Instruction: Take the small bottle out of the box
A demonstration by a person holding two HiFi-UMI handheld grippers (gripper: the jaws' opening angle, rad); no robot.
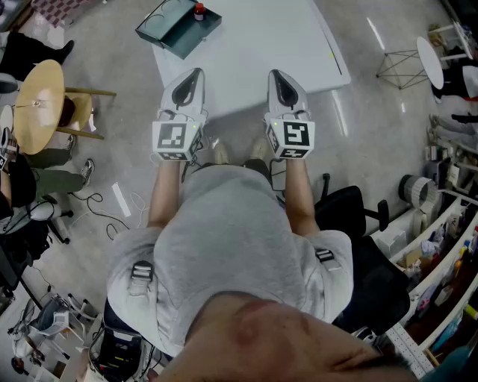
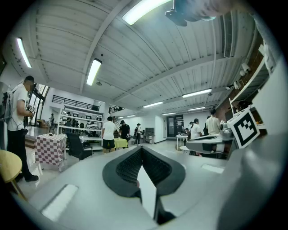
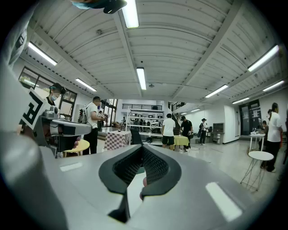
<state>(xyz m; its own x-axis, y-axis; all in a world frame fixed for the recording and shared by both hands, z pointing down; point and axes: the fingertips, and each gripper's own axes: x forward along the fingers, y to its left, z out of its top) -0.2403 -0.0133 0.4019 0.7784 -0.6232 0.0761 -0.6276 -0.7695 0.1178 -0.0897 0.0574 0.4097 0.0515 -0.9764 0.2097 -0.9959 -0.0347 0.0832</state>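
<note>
I held my left gripper (image 1: 197, 73) and my right gripper (image 1: 274, 74) side by side, both reaching out about level over the near edge of the white table (image 1: 299, 45). Neither touched anything on it. In the left gripper view my left gripper (image 2: 141, 148) had its jaws closed tip to tip, with nothing between the ribbed pads. In the right gripper view my right gripper (image 3: 143, 147) was the same, jaws together and empty.

The box (image 1: 175, 28), dark green and lying open, sat at the table's far left corner, at about 11 o'clock from my left gripper and well apart from it. The small bottle (image 1: 199, 11), dark with a red cap, showed at the box's far right end. I could not tell whether it stood inside the box or just against it.

My right gripper's marker cube (image 2: 245, 128) showed at 3 o'clock in the left gripper view. My left gripper's marker cube (image 3: 31, 112) showed at 9 o'clock in the right gripper view.

A round yellow seat (image 1: 37, 104) stood on the floor at 9 o'clock from me, and a black office chair (image 1: 351, 209) at 4 o'clock. Ahead, beyond the table, people (image 3: 168, 130) stood near a table with a checked cloth (image 3: 117, 139), under long ceiling lights (image 3: 141, 77).
</note>
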